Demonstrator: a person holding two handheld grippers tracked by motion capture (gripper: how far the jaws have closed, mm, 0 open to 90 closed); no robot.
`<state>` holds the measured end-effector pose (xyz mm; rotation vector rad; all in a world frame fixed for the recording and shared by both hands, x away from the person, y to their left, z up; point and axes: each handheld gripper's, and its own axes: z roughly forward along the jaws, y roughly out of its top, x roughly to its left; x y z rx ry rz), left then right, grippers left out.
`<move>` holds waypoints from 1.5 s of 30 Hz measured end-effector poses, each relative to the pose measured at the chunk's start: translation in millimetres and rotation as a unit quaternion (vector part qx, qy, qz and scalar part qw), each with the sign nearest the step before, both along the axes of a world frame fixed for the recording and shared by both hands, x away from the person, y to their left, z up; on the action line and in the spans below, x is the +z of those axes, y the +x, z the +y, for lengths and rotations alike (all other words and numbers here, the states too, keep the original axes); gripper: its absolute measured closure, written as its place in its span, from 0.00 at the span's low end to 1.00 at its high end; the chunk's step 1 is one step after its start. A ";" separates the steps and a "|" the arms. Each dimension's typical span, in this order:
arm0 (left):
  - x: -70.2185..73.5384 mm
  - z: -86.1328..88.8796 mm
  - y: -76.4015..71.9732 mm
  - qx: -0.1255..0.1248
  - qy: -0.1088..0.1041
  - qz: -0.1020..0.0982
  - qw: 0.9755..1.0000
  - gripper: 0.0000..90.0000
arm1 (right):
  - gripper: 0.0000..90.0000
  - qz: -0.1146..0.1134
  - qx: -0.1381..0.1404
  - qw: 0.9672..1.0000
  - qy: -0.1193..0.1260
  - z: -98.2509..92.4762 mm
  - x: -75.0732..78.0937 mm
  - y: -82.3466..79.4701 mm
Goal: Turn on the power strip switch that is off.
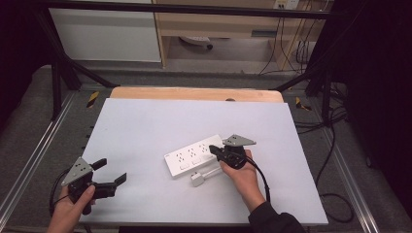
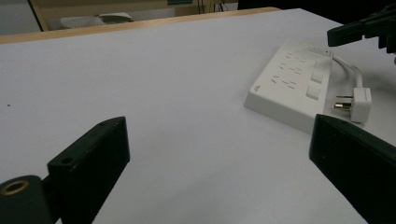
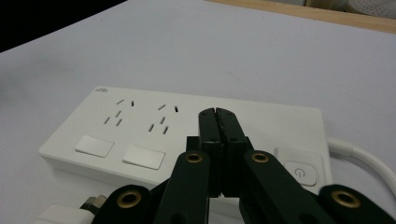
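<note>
Power strip, white, lies flat near the middle of the bench, its cable looped back so the plug rests just beside its near edge. Right gripper hangs over the strip with jaws pressed together on nothing. Left gripper stands wide open, well apart at the bench's near left corner.

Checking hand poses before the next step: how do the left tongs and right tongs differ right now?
The left tongs stand wide open with nothing between the jaws; the right tongs are shut, jaws pressed together and holding nothing. The left tongs sit near the table's front left corner, away from the power strip; the right tongs hover over the strip's switch end. Both are black and hand-held.
</note>
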<state>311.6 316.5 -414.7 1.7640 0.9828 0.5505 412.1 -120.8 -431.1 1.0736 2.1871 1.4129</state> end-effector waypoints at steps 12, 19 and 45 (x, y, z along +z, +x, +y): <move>0.1 0.1 0.0 -0.001 0.004 0.000 1.000 0.06 | 1.00 0.003 -0.005 1.000 -0.007 -2.0 -4.6 -0.5; 0.1 -0.1 0.0 -0.002 0.005 0.000 1.000 0.06 | 1.00 0.008 -0.005 1.000 -0.010 -2.0 -8.0 -1.3; 0.0 -0.4 0.1 -0.002 0.005 0.000 1.000 0.06 | 1.00 0.019 -0.010 1.000 -0.021 0.7 -18.3 2.1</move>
